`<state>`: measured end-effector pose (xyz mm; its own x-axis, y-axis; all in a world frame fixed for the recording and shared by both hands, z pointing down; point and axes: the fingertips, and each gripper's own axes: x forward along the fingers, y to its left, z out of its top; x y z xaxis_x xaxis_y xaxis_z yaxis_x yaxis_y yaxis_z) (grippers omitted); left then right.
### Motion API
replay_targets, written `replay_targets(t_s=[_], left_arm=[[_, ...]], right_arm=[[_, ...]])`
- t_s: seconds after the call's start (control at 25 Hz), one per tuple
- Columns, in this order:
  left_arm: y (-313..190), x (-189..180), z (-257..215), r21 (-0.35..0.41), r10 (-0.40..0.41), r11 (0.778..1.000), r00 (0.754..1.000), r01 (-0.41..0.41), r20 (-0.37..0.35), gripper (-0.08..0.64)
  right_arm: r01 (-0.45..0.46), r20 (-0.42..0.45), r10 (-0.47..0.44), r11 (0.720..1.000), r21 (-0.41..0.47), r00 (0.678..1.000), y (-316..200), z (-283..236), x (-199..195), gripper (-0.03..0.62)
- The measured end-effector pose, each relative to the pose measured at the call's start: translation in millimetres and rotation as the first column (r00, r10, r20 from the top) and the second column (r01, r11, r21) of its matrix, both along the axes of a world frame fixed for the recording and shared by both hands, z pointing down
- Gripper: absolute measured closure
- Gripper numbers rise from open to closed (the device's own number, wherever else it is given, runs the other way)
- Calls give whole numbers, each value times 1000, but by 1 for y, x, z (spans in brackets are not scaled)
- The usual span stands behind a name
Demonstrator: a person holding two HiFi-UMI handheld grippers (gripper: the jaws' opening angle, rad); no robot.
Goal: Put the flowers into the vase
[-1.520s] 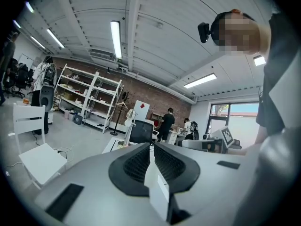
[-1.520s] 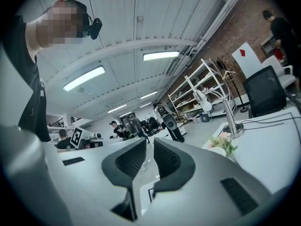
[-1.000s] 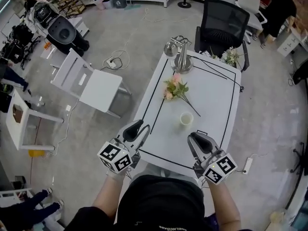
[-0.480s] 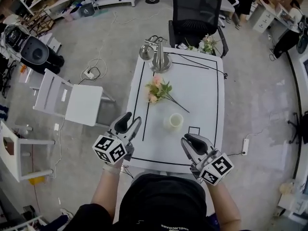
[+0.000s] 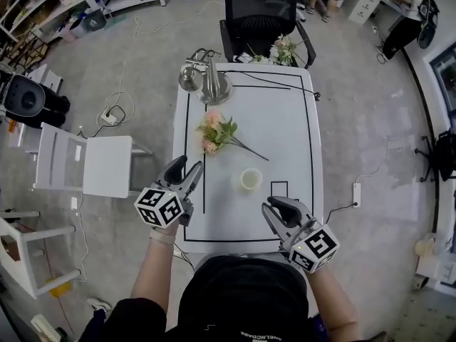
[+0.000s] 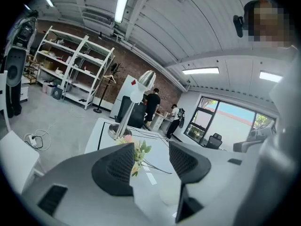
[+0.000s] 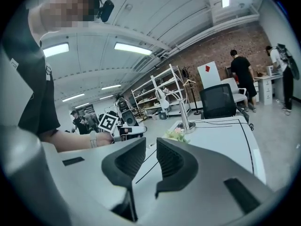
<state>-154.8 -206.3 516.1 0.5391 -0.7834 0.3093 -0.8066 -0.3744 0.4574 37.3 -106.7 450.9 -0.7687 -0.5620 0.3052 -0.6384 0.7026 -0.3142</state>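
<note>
A bunch of pink flowers (image 5: pixel 216 132) with green leaves and long stems lies on the white table (image 5: pixel 285 134), left of its middle. The vase, a small white cup (image 5: pixel 250 179), stands nearer me, right of the stems. My left gripper (image 5: pixel 187 174) hovers over the table's left near part, a short way before the flowers. Its jaws have just been opening and stand open with nothing between them. In the left gripper view (image 6: pixel 150 160) the flowers (image 6: pixel 137 150) show through the gap. My right gripper (image 5: pixel 279 206) is at the near edge, jaws narrowly open (image 7: pixel 150 158) and empty.
A silver desk lamp (image 5: pixel 211 84) stands at the table's far left corner, with a cable running across the far end. A second bunch of flowers (image 5: pixel 283 48) lies by the black office chair (image 5: pixel 260 2). A white chair (image 5: pixel 89 166) stands left of the table.
My left gripper has moved forward and down toward the flowers, and its jaws have spread wider. The right gripper has stayed near the table's front edge.
</note>
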Motion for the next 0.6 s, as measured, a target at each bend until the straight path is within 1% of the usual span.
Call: replay_targets(t_s=[0.16,0.28,0.44,0.6], left_arm=[[-21,-4,27,-34,16,999,1000,-15,23,327],[-34,-8,45,-60,19,998,1000,-18,12,318],[-53,-14,68,-93,3,996,1000,-4,-10,310],[-71,-12,94,-127,3,992,1000,-3,-4,290]], right_arm=[[-28,-48,27,999,-20,998,-7,12,0,535],[-47,-76,44,998,-40,996,-7,21,1,535],[-61,-111,55,997,-53,992,-8,30,0,535],[-73,-145,62,995,-73,987,-4,39,3,535]])
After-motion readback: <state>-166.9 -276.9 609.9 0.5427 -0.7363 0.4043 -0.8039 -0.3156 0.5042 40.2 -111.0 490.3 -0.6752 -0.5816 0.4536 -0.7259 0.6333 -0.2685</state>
